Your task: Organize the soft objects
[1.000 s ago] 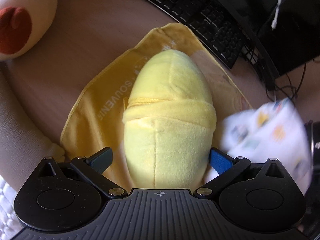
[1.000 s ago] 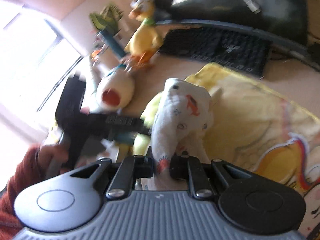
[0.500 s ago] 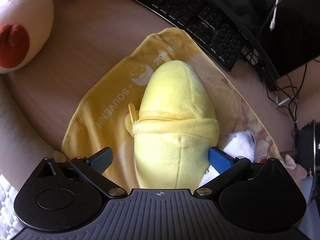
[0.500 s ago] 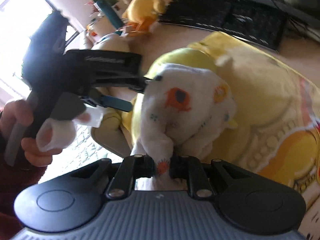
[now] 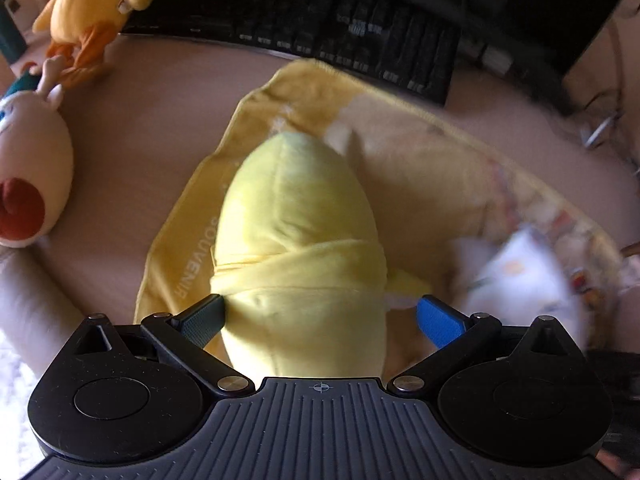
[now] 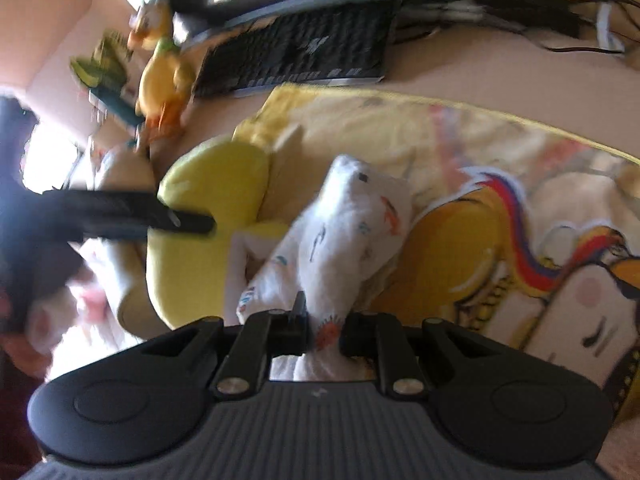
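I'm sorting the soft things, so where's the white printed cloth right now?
The white printed cloth is pinched in the right gripper, above the yellow towel, just right of the yellow plush pouch.

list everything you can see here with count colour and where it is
plush pouch: 1, pale yellow, on the towel, between the left fingers
towel: 1, yellow with a cartoon print, spread on the desk
printed cloth: 1, white with small coloured motifs, on the towel, pinched by the right gripper
egg-shaped plush: 1, cream with a red mouth, desk's left edge
duck plush: 1, yellow and orange, beside the keyboard
keyboard: 1, black, behind the towel
left gripper: 1, black, blue pads, open around the pouch
right gripper: 1, black, shut
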Tool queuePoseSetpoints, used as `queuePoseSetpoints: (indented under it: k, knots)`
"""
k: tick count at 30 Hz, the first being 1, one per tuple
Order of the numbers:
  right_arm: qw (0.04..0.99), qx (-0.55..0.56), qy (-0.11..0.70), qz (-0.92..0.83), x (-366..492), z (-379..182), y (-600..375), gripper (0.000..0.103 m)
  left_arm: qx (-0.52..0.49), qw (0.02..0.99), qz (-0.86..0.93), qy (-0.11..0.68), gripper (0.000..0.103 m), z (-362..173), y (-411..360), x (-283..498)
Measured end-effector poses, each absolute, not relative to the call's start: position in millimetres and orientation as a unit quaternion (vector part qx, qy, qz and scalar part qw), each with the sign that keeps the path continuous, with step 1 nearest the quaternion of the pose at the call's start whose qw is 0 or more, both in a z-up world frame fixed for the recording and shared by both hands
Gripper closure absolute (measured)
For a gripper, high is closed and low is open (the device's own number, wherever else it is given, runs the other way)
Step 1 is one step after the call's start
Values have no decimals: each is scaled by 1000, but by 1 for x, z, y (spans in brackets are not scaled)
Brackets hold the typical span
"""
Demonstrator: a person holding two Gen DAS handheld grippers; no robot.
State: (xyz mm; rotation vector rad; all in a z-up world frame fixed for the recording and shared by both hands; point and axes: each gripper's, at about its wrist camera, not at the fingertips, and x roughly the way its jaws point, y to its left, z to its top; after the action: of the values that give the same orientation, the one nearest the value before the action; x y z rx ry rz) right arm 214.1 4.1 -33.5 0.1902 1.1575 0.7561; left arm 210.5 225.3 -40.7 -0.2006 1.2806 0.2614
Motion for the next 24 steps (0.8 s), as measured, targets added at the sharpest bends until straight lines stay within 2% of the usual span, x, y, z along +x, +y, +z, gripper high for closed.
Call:
queuePoseSetpoints:
  k: [4, 8, 14, 16, 19, 24]
  knots:
    - [780, 126, 511, 340, 218, -23, -23, 88, -3, 775, 150, 615, 0, -61, 205, 223]
    - [786, 140, 503, 330, 223, -22, -34, 88, -12, 762, 159, 628, 0, -80, 224, 220]
    - [790, 155, 504, 312, 224, -24, -45, 88, -175, 753, 131, 621, 2, -84, 279, 195]
    - [792, 159, 502, 307, 224, -23, -49, 88, -193, 759, 117, 611, 10, -79, 284, 192]
    - [796, 170, 501, 296, 226, -22, -58, 88, -193, 769, 106, 600, 15, -68, 282, 192]
    - [802, 191, 493, 277, 226, -21, -76, 88, -230, 780, 23, 581, 15, -41, 260, 195]
